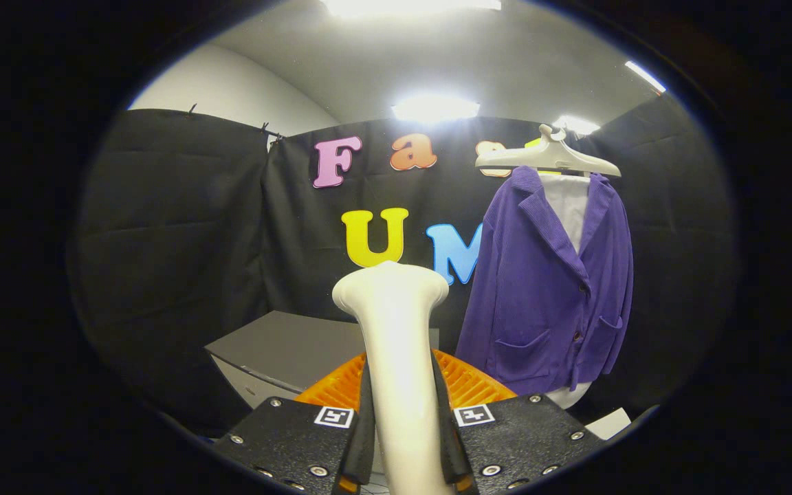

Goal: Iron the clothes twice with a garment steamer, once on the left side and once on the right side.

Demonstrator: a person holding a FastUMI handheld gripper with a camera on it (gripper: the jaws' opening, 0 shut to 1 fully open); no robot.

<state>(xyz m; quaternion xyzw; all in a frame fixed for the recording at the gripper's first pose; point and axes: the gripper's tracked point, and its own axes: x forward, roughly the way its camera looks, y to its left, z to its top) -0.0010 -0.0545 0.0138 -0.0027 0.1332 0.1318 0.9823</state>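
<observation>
My gripper is shut on the cream-white handle of the garment steamer, both fingers pressing its sides. The steamer stands upright between the fingers, its flared head at the top, away from the clothes. A purple jacket over a white shirt hangs on a white hanger against the booth wall, beyond the fingers and to the right of the steamer head. The jacket front faces me, with buttons and two pockets showing.
An orange ribbed object lies just behind the fingers at the steamer's base. A grey box stands to the left of the steamer, below the wall. A white sheet corner lies under the jacket.
</observation>
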